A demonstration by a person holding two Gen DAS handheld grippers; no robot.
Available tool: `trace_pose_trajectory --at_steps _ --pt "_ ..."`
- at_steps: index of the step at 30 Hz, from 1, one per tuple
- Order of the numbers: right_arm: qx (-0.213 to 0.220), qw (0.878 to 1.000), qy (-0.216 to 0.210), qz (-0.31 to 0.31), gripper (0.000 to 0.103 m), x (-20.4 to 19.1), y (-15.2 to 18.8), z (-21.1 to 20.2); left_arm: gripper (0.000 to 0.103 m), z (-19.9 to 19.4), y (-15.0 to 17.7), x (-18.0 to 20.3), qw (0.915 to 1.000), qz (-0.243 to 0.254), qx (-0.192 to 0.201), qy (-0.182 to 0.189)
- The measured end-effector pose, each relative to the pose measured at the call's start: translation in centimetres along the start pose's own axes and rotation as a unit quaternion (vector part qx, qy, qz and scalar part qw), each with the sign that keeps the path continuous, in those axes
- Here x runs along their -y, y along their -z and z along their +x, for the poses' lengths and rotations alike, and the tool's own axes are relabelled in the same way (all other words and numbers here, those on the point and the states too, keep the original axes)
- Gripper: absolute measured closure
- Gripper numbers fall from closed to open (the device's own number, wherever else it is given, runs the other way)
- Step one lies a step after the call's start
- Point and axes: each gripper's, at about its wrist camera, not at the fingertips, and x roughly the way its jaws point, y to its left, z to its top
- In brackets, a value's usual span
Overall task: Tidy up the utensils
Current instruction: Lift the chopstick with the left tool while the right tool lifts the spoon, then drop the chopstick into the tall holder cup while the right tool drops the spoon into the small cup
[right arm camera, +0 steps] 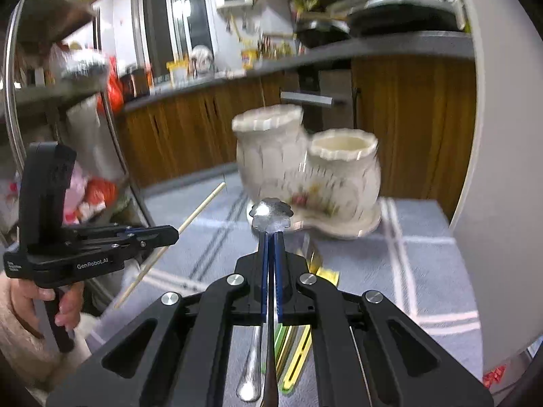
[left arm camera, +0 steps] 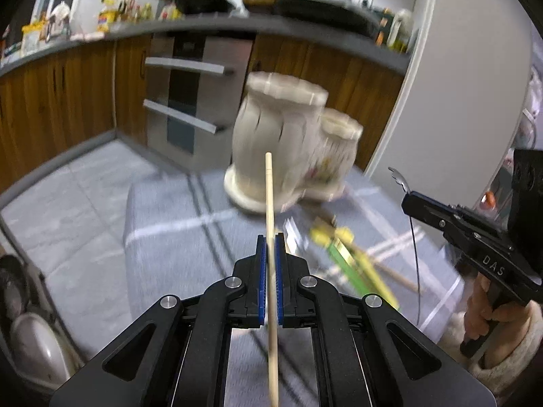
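Left wrist view: your left gripper jaws clamp wooden chopstick mid-shaft; light, stiff, smooth, may pivot. Right gripper jaws pinch metal spoon neck; slippery. Ceramic holder far on worktop, fragile.

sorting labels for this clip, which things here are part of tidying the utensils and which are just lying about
Part of the job:
chopstick in left gripper
metal utensil in right gripper
ceramic holder
green and yellow utensils on the table

Lying about:
checked tablecloth
oven
countertop clutter
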Motion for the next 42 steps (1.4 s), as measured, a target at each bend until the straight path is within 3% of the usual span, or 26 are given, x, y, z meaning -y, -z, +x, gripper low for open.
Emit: trace_pose_trajectory --at_steps 7,11,15,19,23,28,34,42 --pt "0.109 0.994 0.024 -0.013 0.1 0.9 -3.9 -2.5 0.097 -2.2 -4.6 2.0 0.9957 0.023 0.087 0.023" --pt "0.118 0.992 0.038 -0.003 0.1 2.4 -7.2 -0.6 0.097 -1.6 -8.9 3.1 0.9891 0.032 0.14 0.03" --pt "0.135 0.99 0.033 0.036 0.1 5.0 -10.7 2.0 0.097 0.2 -12.9 3.5 0.9855 0.03 0.164 0.034" --pt "0.155 0.985 0.056 0.06 0.1 6.7 -13.1 4.6 0.097 3.0 -16.6 3.4 0.9826 0.018 0.182 0.032" --pt "0.178 0.979 0.086 0.055 0.1 7.2 -13.8 6.8 0.097 5.9 -18.6 3.2 0.9809 0.013 0.194 0.006" --pt "0.195 0.972 0.125 0.04 0.1 7.9 -13.4 9.0 0.097 8.7 -18.8 2.2 0.9806 0.02 0.192 -0.032" --pt "0.153 0.98 0.111 0.054 0.1 9.3 -11.7 10.4 0.097 9.5 -16.8 0.8 0.984 0.017 0.174 -0.033" --pt "0.113 0.988 0.094 0.044 0.1 8.5 -10.0 9.9 0.097 8.0 -13.6 0.9 0.9872 0.053 0.146 -0.038"
